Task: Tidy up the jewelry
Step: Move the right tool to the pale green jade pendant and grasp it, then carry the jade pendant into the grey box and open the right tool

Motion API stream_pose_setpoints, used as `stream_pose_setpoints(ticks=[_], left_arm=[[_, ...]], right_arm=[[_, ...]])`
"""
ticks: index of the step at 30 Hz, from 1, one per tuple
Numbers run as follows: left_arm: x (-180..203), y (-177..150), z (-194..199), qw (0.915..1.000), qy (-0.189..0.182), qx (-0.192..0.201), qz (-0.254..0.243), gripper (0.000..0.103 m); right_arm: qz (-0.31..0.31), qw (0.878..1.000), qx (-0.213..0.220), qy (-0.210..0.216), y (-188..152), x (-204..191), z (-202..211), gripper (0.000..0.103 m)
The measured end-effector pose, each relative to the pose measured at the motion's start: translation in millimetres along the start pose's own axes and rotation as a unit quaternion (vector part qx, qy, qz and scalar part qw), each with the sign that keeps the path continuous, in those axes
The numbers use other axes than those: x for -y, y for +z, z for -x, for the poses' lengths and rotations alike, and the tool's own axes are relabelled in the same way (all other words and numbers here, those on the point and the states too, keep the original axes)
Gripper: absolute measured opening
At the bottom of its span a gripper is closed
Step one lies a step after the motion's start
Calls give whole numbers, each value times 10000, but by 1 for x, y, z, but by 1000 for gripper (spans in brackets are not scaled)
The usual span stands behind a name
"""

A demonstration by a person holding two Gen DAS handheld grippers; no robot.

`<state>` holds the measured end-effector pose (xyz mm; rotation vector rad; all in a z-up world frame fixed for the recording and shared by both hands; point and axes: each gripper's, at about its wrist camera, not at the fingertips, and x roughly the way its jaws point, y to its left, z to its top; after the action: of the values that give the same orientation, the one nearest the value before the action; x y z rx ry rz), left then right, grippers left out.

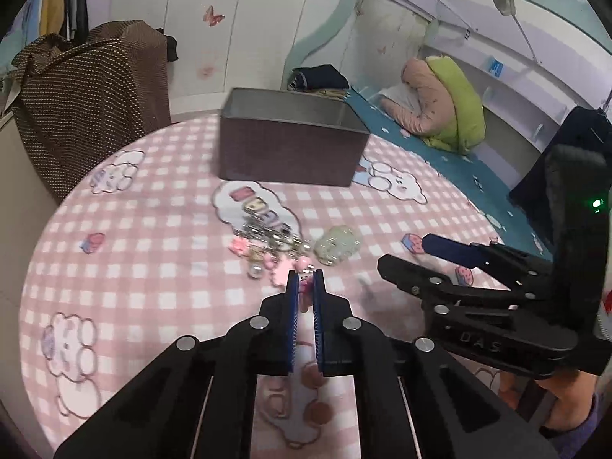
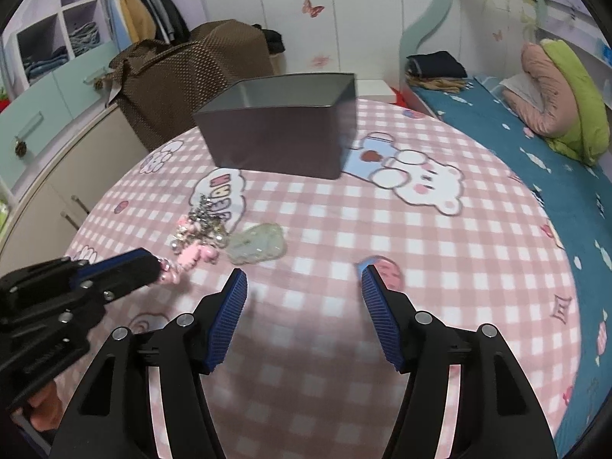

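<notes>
- Two grippers work over a table covered in a pink checked cloth (image 2: 440,267) printed with white bears; the left gripper (image 1: 305,285) has its blue pads drawn close together on a small pink charm (image 1: 305,287), which sits pinched between the tips
- In the right wrist view the left gripper (image 2: 153,267) comes in from the left edge, and the pink charm (image 2: 170,273) shows at its tip, trailing toward the pile
- The right gripper (image 2: 304,283) stands wide, its two blue pads well apart above bare cloth, with nothing between them; in the left wrist view it (image 1: 405,254) hangs to the right of the pile
- The jewelry pile (image 1: 267,239) lies on the cloth just beyond the left gripper's tips; it is a tangle of silver chains, beads and pink pieces, blurred, so single items are hard to tell
- A pale green, translucent piece (image 1: 337,246) rests just beside the pile on its right; in the right wrist view it (image 2: 260,246) lies between the pile (image 2: 201,229) and the open pads
- A dark, open box (image 1: 290,141) stands upright on the cloth behind the pile, well apart from both grippers; its inside is not visible from either view (image 2: 279,130)
</notes>
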<state>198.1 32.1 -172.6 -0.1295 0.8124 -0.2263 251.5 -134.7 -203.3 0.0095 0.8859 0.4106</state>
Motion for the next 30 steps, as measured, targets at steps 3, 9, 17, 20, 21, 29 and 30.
stream_pose_setpoints(ticks=[3,9,17,20,21,29,30], left_arm=[[-12,1,6,9999,-12,50,156,6],[-31,8,14,9992,66,206,330,6],[-40,16,13,9989,32,258,387,6],[-38,19,11,9990,-12,265,370,6],[-37,20,10,9990,-24,262,357,6],[-30,32,7,9989,-208,285,295,6],[-28,36,7,9989,-237,306,277,6]], right_arm=[[64,10000,-36,39,3,-8,-7,61],[271,9992,-289,91,11,-23,-29,61],[650,9972,-328,-154,21,-37,-43,45],[686,9971,-295,-130,21,-38,-43,43],[676,9972,-292,-111,21,-38,-43,43],[501,9987,-62,20,25,-27,-24,42],[495,9988,-25,21,27,-26,-21,42]])
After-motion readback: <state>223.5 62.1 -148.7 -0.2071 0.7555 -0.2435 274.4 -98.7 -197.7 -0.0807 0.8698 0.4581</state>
